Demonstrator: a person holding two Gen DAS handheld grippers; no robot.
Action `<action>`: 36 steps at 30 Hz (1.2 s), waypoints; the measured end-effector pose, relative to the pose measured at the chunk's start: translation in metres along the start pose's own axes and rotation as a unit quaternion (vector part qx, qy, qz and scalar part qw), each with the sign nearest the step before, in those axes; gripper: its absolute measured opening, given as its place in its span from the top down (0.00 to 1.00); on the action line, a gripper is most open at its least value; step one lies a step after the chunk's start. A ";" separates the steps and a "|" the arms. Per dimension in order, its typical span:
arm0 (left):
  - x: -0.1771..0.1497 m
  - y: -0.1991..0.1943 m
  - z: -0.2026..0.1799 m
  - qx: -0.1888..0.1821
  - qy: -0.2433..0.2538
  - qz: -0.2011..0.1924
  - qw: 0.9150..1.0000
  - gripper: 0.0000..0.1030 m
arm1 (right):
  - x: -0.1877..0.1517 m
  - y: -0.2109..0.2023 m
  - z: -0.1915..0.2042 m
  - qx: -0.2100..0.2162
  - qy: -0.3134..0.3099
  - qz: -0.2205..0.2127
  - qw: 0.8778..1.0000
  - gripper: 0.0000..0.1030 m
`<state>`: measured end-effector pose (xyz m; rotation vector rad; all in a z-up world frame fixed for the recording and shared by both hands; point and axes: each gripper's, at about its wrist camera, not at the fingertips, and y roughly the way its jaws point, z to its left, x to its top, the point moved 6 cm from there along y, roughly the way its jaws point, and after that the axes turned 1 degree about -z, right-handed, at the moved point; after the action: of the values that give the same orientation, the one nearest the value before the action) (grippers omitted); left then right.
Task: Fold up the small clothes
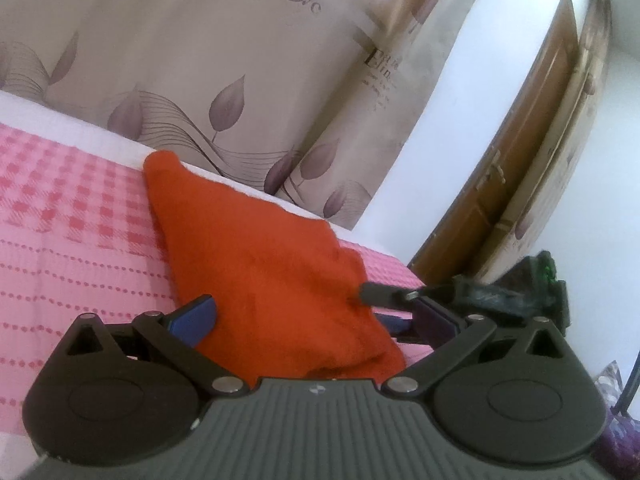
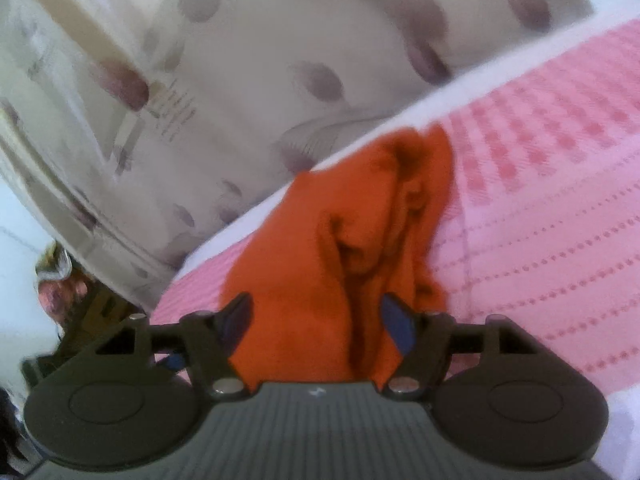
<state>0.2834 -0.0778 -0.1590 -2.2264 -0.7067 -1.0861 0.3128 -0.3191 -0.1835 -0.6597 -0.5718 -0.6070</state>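
A small orange cloth (image 1: 260, 256) lies on a pink checked bed cover (image 1: 72, 232), stretching from the bed's far edge toward me. My left gripper (image 1: 316, 316) is open, its blue-padded jaws wide on either side of the cloth's near end. In the left wrist view the right gripper's black fingers (image 1: 384, 294) pinch the cloth's right corner. In the right wrist view my right gripper (image 2: 316, 320) stands with the bunched orange cloth (image 2: 344, 232) between its partly closed jaws; whether the pads grip it is unclear from this view.
A beige curtain (image 1: 240, 60) with purple leaf prints hangs behind the bed's white edge (image 1: 80, 128). A brown wooden door (image 1: 520, 152) is at the right. Dark objects (image 2: 80, 308) lie off the bed's left side in the right wrist view.
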 end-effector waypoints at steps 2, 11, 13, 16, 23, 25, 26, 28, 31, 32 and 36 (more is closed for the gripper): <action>0.000 0.000 0.001 0.000 -0.003 0.001 1.000 0.00 | -0.002 0.012 0.009 -0.014 -0.041 0.012 0.999 0.42; 0.000 0.002 0.005 0.001 -0.016 0.007 1.000 0.00 | -0.002 0.010 0.008 -0.031 -0.061 0.007 0.998 0.85; 0.000 0.002 0.006 0.003 -0.017 0.007 1.000 0.00 | 0.000 0.011 0.007 -0.024 -0.050 0.005 0.998 0.86; 0.000 0.001 0.007 0.005 -0.021 0.006 1.000 0.00 | 0.003 0.009 0.002 0.011 0.013 0.000 1.000 0.88; 0.000 0.001 0.009 0.005 -0.028 0.004 1.000 0.00 | 0.007 0.011 -0.009 0.045 0.068 0.017 0.997 0.79; 0.000 0.001 0.008 0.005 -0.026 0.005 1.000 0.00 | 0.007 0.016 -0.010 0.053 0.079 0.024 0.995 0.55; 0.000 0.001 0.007 0.005 -0.025 0.004 1.000 0.00 | 0.007 0.019 -0.009 0.055 0.076 0.019 0.995 0.51; 0.000 0.002 0.007 0.006 -0.024 0.004 1.000 0.00 | 0.010 0.028 -0.004 0.054 0.061 0.018 0.997 0.52; 0.001 0.002 0.009 0.011 -0.030 0.001 0.999 0.00 | 0.012 0.041 0.003 0.029 0.034 0.027 0.999 0.82; 0.001 0.002 0.011 0.016 -0.035 -0.001 0.999 0.00 | 0.013 0.041 0.005 0.021 0.024 0.024 0.999 0.84; 0.009 -0.012 0.013 0.035 -0.060 -0.032 0.997 0.01 | 0.022 0.006 0.023 -0.001 -0.028 -0.014 1.000 0.88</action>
<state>0.2867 -0.0583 -0.1554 -2.2368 -0.8596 -0.9501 0.3250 -0.3063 -0.1569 -0.6737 -0.6324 -0.6170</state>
